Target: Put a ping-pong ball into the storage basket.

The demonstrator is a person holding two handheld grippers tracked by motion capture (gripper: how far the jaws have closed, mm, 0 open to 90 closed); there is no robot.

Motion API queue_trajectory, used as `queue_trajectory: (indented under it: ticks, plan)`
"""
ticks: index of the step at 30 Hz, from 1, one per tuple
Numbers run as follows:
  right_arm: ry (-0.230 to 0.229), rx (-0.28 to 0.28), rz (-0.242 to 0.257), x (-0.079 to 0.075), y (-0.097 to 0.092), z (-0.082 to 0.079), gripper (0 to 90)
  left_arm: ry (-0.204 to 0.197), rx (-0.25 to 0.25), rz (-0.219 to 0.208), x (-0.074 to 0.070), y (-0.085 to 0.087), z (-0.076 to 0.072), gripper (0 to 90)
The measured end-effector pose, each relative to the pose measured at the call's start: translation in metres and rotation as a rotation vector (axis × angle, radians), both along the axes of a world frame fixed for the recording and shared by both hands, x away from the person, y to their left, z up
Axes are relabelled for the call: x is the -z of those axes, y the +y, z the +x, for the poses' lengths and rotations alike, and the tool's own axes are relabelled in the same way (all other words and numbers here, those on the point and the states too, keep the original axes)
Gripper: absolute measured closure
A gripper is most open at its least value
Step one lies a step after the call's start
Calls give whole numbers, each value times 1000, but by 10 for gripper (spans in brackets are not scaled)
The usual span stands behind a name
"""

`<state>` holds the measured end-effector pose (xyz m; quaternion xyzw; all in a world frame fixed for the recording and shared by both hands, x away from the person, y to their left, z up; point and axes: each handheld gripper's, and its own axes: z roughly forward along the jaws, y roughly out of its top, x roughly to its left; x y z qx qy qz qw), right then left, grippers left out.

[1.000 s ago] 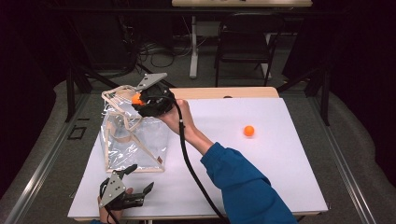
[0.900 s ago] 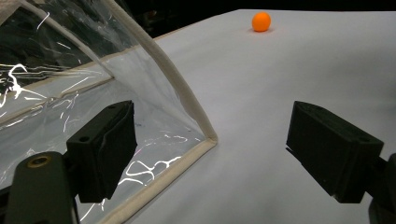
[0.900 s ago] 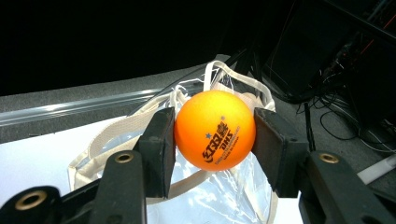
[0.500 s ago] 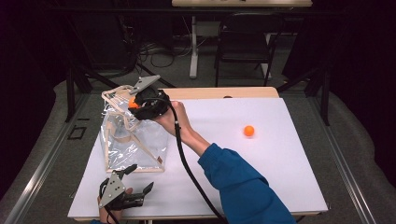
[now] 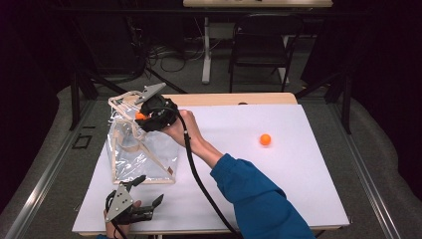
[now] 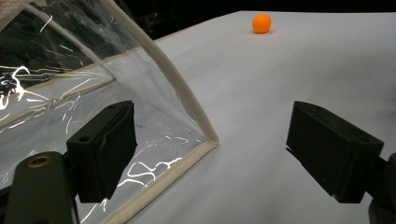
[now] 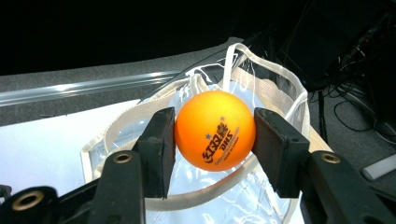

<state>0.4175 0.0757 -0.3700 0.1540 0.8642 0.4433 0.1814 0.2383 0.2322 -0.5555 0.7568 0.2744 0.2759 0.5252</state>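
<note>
Table [image 5: 308, 164] holds the clear bag [image 5: 142, 149]; right gripper [image 7: 212, 135] is clamped on a ball [image 7: 215, 130] over the bag's mouth; step in hand is the drop; next: lower, part the jaws; left gripper [image 6: 210, 154] rests apart by the bag's corner (second ball [image 5: 265, 139] waits).

The bag [image 5: 142, 149] stood at the bench's [image 5: 298, 189] left edge, toward the far corner. The right claw [image 7: 214, 135] hung over the bag's open mouth with a ball [image 7: 215, 130] between its jaws. A second ball [image 5: 265, 139] lay right of centre. The left claw [image 5: 142, 199] sat at the near left corner, before the bag.
</note>
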Motion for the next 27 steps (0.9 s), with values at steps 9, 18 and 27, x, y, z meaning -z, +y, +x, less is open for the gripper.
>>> queue_trajectory:
  ticks: [9, 18, 27]
  plan:
    - [15, 7, 30, -3, -12, -3, 252, 0, -5, -3, 0, 0, 0, 158]
    - [29, -8, 53, -7, -41, -5, 116, -2, -8, 2, 0, -1, 0, 158]
    - [36, 15, 39, -3, -66, -5, 82, -2, -11, 2, 1, -1, 0, 158]
